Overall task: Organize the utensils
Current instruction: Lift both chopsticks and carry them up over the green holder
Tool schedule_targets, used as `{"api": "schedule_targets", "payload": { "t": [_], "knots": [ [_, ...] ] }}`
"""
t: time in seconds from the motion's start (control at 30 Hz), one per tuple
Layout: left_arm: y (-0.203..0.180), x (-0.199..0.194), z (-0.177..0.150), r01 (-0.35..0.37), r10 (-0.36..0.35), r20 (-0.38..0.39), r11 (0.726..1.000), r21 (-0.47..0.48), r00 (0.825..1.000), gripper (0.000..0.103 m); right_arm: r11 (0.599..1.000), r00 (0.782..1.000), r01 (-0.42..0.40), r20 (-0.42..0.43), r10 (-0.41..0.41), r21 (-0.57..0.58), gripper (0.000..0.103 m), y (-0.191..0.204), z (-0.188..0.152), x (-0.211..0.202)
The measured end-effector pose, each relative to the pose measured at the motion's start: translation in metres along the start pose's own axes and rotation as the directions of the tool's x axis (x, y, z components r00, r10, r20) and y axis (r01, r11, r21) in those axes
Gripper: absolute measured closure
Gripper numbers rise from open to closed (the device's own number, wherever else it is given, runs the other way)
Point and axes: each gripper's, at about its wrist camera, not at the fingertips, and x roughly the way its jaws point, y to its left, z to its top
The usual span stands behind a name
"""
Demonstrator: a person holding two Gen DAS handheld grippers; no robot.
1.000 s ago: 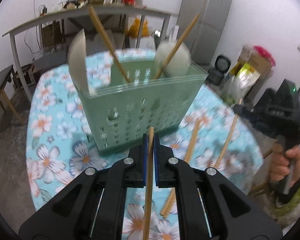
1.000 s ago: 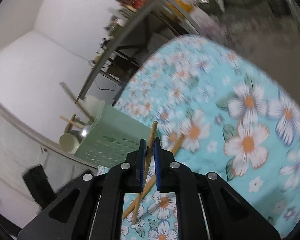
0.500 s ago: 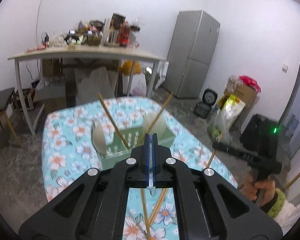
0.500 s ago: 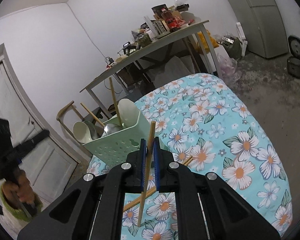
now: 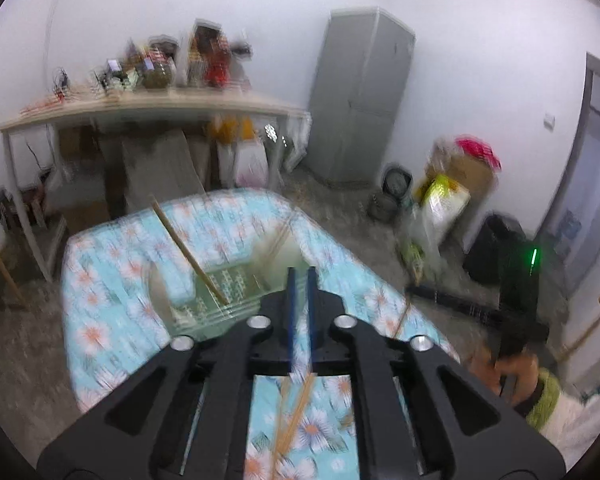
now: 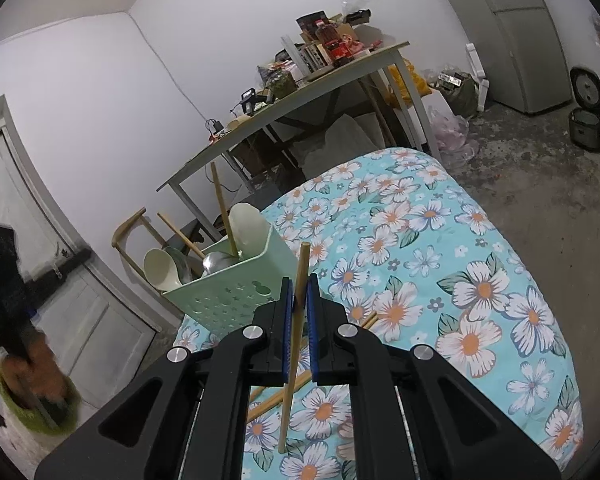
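The right wrist view is sharp and shows what the left one does not: the right gripper clenched on a wooden chopstick, which stands nearly upright between the blue pads, its top poking above the fingertips and its lower end hanging over the floral tablecloth. Just beyond and to the left of that claw stands the pale green utensil basket, holding two cream spoons, a metal ladle and two leaning chopsticks. More chopsticks lie flat on the cloth beneath the gripper. The left wrist view is smeared by motion, but it shows the left gripper with its blue pads a narrow gap apart and only tablecloth visible between them, so it is released and grips nothing. The basket sits just ahead of and left of its fingertips, and loose chopsticks lie on the cloth below the claw. Only this view catches the grey refrigerator whole and the cluttered side table head-on.
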Motion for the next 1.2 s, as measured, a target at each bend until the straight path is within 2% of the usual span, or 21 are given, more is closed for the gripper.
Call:
{"api": "schedule_targets", "payload": {
  "t": [0.07, 0.17, 0.3, 0.43, 0.57, 0.73, 0.9, 1.1, 1.2],
  "knots": [
    [0.001, 0.029, -0.021, -0.004, 0.003, -0.084, 1.0, -0.003, 0.996, 0.088, 1.0, 1.0, 0.003, -0.005, -0.003, 0.018, 0.096, -0.005, -0.001, 0.001],
    [0.002, 0.077, -0.057, -0.022, 0.028, -0.206, 0.999, 0.031, 0.978, 0.087, 0.999, 1.0, 0.005, -0.01, -0.004, 0.045, 0.096, -0.013, -0.002, 0.002],
    [0.007, 0.119, -0.084, -0.046, 0.067, -0.277, 0.996, 0.079, 0.958, 0.084, 0.997, 1.0, 0.012, -0.019, -0.011, 0.077, 0.095, -0.025, -0.004, 0.002],
    [0.012, 0.145, -0.091, -0.029, 0.055, -0.288, 0.995, 0.094, 0.956, 0.077, 0.995, 0.999, 0.021, -0.029, -0.018, 0.096, 0.095, -0.034, -0.005, 0.004],
    [0.011, 0.167, -0.09, -0.032, 0.059, -0.29, 0.995, 0.094, 0.955, 0.077, 0.994, 0.999, 0.025, -0.039, -0.021, 0.11, 0.094, -0.041, -0.006, 0.01],
    [0.009, 0.197, -0.099, -0.06, 0.095, -0.33, 0.992, 0.114, 0.939, 0.078, 0.991, 0.998, 0.033, -0.052, -0.027, 0.126, 0.094, -0.049, -0.006, 0.015],
    [0.013, 0.206, -0.105, -0.089, 0.117, -0.333, 0.991, 0.099, 0.936, 0.087, 0.99, 0.998, 0.038, -0.061, -0.03, 0.136, 0.094, -0.054, -0.006, 0.019],
    [0.013, 0.212, -0.106, -0.102, 0.136, -0.338, 0.988, 0.115, 0.931, 0.088, 0.99, 0.997, 0.035, -0.066, -0.026, 0.139, 0.094, -0.055, -0.007, 0.022],
    [0.01, 0.211, -0.104, -0.111, 0.146, -0.339, 0.986, 0.121, 0.93, 0.096, 0.99, 0.998, 0.033, -0.066, -0.024, 0.138, 0.094, -0.053, -0.008, 0.02]
  ]
}}
